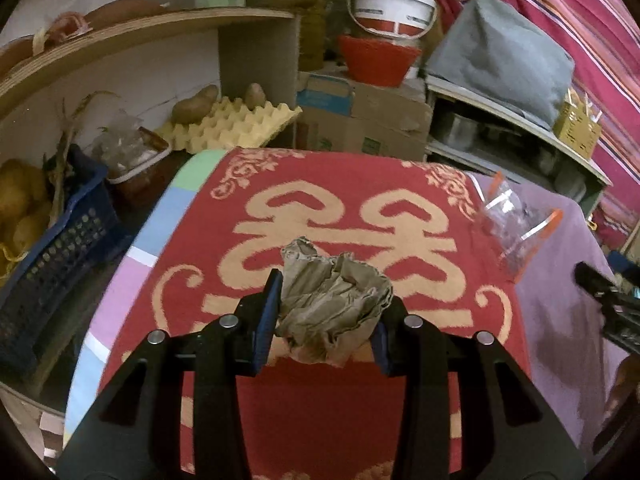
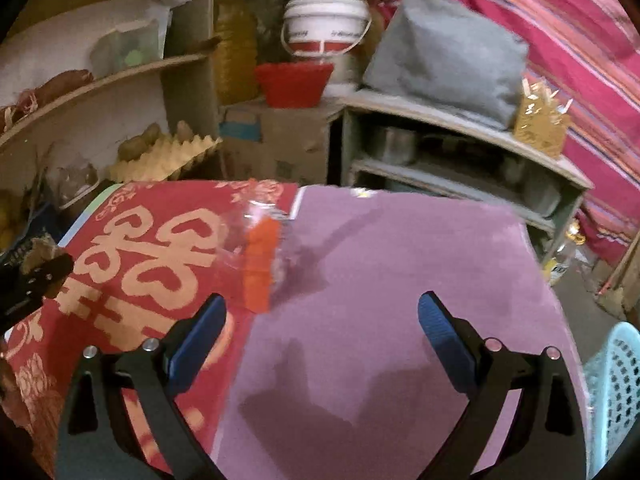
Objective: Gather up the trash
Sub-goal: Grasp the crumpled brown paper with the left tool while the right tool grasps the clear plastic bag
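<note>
My left gripper (image 1: 330, 312) is shut on a crumpled brown paper ball (image 1: 334, 300) and holds it just above the red and gold patterned cloth (image 1: 320, 420). A clear plastic wrapper with orange strips (image 1: 516, 228) lies at the seam between the red cloth and the purple cloth; it also shows in the right wrist view (image 2: 260, 256). My right gripper (image 2: 322, 340) is open and empty over the purple cloth (image 2: 400, 280), with the wrapper ahead and to its left. The left gripper with the paper shows at the far left of the right wrist view (image 2: 36, 268).
A light blue perforated basket (image 2: 616, 392) stands at the table's right edge. Behind the table are wooden shelves with an egg tray (image 1: 236, 124), potatoes, a blue crate (image 1: 52, 256), cardboard boxes, a red bowl (image 1: 378, 60), a white bucket and a grey shelf unit (image 2: 460, 152).
</note>
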A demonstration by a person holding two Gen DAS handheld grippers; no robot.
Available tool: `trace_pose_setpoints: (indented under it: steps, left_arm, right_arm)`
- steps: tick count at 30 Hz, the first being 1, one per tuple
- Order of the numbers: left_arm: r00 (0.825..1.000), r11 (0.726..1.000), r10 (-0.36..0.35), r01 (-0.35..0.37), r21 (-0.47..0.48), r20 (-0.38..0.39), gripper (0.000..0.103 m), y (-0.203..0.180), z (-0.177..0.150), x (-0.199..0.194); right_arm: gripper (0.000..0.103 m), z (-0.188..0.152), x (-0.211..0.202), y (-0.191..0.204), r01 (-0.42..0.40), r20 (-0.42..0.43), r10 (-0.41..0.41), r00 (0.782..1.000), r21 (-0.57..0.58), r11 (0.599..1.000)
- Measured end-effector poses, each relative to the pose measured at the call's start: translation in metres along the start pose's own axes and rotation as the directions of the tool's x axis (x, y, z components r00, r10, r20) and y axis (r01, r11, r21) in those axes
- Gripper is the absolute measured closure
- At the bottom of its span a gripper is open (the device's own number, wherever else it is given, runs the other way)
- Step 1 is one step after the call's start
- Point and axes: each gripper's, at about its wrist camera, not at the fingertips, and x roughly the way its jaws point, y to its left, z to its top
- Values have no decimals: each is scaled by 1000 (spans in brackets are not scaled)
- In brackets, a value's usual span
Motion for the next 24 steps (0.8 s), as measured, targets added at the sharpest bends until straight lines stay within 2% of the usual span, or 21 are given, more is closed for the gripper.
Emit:
trace_pose_setpoints:
  steps: [5,10,12,13,14,16,19,20,21,24]
  left_arm:
    - [1000,1000,11,-11,-9,-4,65,11,2,-2]
    - [1000,999,28,-28,-16,-7,65,17,3,-3]
    - [1000,1000,26,-26,-4,-9,65,14,2,-4]
    - [1000,1000,24,-24,-1,-11,65,13,2,-5]
    - [1000,1000,24,-24,2,-10,65,11,2,-6]
    - [1000,1000,16,-16,7,-8,65,7,3,-8]
    - [1000,1000,5,-5,10,-7,65,1,3,-11]
    - [1000,1000,3,-3,12,-8,65,-1,4,-10]
    - [1000,1000,0,0,17,-9,65,-5,3,-11]
    - [1000,999,-5,5,33,-2,65,-16,3,-16]
  right_arm:
    - [8,14,21,27,-21,-20,21,1000,-30,999]
    - [9,23,50,40,43,-56,-47,997,-74,996]
    - [23,24,57,40,28,-72,-33,997,-70,997]
    - [46,24,61,39,4,-96,-10,995,-71,998]
    - [57,24,63,39,-31,-112,24,993,-63,998]
    - [58,24,60,40,-38,-102,31,994,-70,997]
    - [66,22,54,39,-60,-102,51,993,-80,995]
    - [74,21,51,37,-60,-100,52,994,-80,995]
    - [77,20,47,34,-59,-94,51,994,-81,995]
    - [78,18,31,18,-75,-78,71,994,-53,996]
